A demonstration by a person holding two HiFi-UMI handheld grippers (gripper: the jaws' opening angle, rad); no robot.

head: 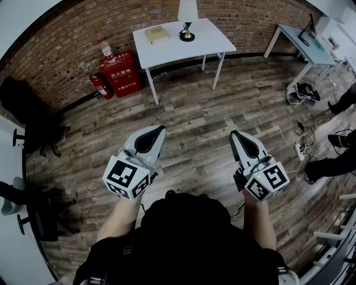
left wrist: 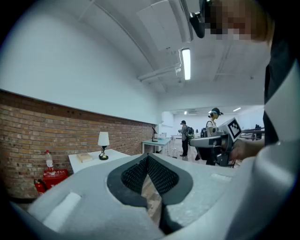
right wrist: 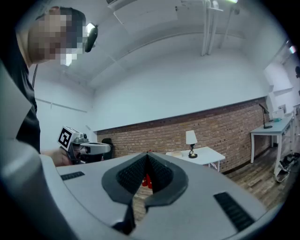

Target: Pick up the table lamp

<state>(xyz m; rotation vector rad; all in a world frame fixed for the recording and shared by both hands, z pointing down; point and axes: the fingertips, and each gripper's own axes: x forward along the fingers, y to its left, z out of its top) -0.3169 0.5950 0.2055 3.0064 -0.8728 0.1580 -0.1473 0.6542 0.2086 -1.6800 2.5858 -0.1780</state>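
A white table (head: 208, 40) stands against the brick wall (head: 67, 50), carrying the lamp (head: 187, 22) and, just left of it, a book (head: 157, 34). Left of the table sit a red box (head: 122, 72) and an extinguisher (head: 101, 86). Well short of the table, over the wood floor (head: 194, 106), the 2 grippers point toward it: left gripper (head: 161, 129), right gripper (head: 233, 133), apart. A power strip (head: 303, 147) lies at right

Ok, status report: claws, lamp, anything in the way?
Left claw, right claw shut, empty. Table lamp upright on white table, untouched. Open floor between, nothing blocking.
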